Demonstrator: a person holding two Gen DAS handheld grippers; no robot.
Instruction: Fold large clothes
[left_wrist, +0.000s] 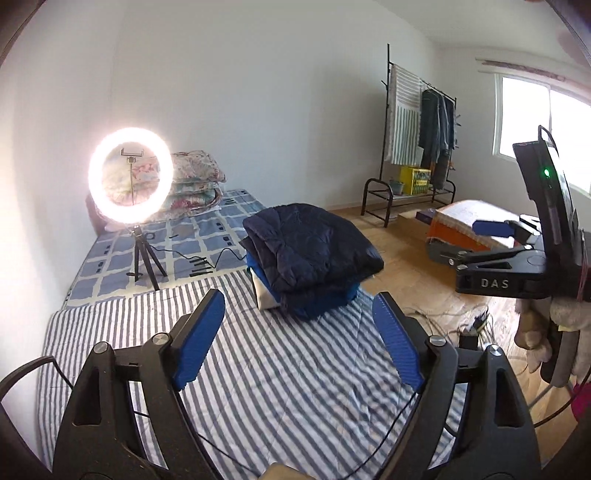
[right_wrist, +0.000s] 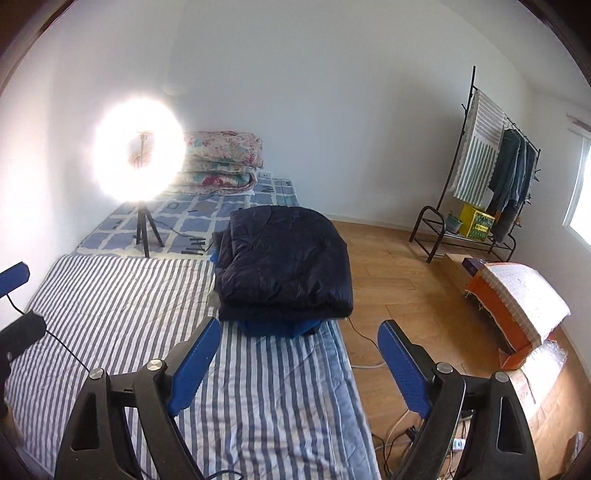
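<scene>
Nearest the lens in the left wrist view, the left gripper fills the bottom of the frame with its blue pads spread wide and nothing between them, only the striped sheet below; no earlier picture is at hand, so only the open stance can be told; at the left, upper middle, a lit ring light stands on a small tripod on the checked blue cover; behind it, against the wall, lie folded floral quilts; at the centre sits the pile of folded clothes, a dark navy padded coat on top, bright blue cloth and a strip of white beneath it, resting at the sheet's far right edge; to the right, further back, a black clothes rack holds a striped towel and dark garments, a yellow box on its lower shelf; at the far right the right gripper shows from the side, apart from the pile. In the right wrist view the left gripper's blue tip pokes in at the left edge; the ring light glares at upper left; the right gripper stands open at the bottom, empty, one finger over the sheet and the other over the wooden floor; the pile lies centre, just beyond the fingertips, untouched; an orange box under a pale cloth sits at the right.
</scene>
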